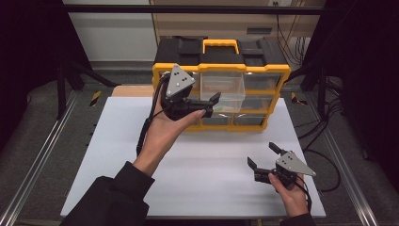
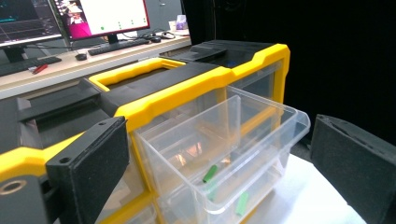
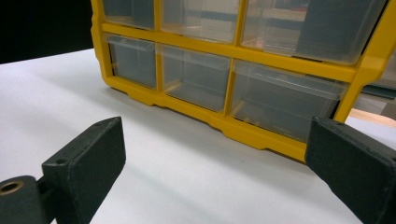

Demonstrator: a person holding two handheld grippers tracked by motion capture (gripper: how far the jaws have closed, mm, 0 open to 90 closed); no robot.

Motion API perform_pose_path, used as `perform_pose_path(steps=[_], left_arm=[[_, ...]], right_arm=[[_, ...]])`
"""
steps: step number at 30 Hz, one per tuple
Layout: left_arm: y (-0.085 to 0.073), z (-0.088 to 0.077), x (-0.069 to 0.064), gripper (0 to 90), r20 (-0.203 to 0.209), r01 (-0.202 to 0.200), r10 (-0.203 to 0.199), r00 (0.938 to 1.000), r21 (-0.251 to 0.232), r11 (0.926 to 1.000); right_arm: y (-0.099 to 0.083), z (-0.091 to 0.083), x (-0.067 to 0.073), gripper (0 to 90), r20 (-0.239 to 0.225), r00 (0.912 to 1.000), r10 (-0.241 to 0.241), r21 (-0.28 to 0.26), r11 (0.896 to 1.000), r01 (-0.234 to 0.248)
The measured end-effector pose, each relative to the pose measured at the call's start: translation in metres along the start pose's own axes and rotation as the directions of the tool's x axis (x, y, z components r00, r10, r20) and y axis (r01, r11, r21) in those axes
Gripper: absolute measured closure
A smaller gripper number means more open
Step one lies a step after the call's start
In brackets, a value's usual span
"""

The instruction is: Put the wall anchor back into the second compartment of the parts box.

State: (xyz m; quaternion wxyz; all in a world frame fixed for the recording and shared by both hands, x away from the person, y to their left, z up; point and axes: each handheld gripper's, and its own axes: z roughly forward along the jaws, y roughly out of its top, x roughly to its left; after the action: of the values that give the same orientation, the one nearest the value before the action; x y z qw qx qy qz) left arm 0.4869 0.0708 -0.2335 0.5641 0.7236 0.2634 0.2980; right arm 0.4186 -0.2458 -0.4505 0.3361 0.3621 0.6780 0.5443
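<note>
A yellow and black organizer (image 1: 270, 69) with clear drawers stands at the far middle of the white table (image 1: 207, 155). Its upper middle drawer (image 1: 222, 87) is pulled out. In the left gripper view this drawer (image 2: 261, 135) holds a small green piece (image 2: 209, 173), and another green piece (image 2: 242, 204) lies in the drawer below. My left gripper (image 1: 211, 105) hangs just in front of the open drawer, jaws open (image 2: 219, 168), nothing between them. My right gripper (image 1: 262, 154) is low near the table's front right, open (image 3: 219, 172) and empty, facing the organizer's bottom drawers (image 3: 194, 81).
Metal rails (image 1: 42, 155) run along both sides of the table and cables (image 1: 329, 155) lie at the right. Behind the organizer (image 2: 163, 100), a desk with monitors (image 2: 112, 18) and a keyboard shows in the left gripper view. White tabletop lies between the two grippers.
</note>
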Motion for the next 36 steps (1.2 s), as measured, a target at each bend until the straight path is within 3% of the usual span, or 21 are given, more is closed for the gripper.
perform_pose_path(steps=[15, 25, 36], left_arm=[[-0.022, -0.010, -0.013, 3.3, 0.038, 0.021, -0.021, 0.9991, -0.013, 0.9997], [-0.039, -0.020, -0.025, 2.6, 0.063, 0.004, -0.003, 0.9980, -0.020, 0.9998], [-0.063, -0.036, -0.024, 2.6, 0.066, 0.016, -0.014, 0.9977, -0.024, 0.9996]], right_arm=[[0.001, 0.000, -0.001, 5.5, 0.002, 1.0000, 0.000, -0.004, 1.000, 0.000], [0.001, 0.001, 0.000, 6.3, 0.000, 1.0000, -0.005, -0.002, 1.000, 0.005], [0.000, 0.001, 0.002, 5.6, 0.000, 1.0000, -0.001, 0.001, 1.000, 0.001]])
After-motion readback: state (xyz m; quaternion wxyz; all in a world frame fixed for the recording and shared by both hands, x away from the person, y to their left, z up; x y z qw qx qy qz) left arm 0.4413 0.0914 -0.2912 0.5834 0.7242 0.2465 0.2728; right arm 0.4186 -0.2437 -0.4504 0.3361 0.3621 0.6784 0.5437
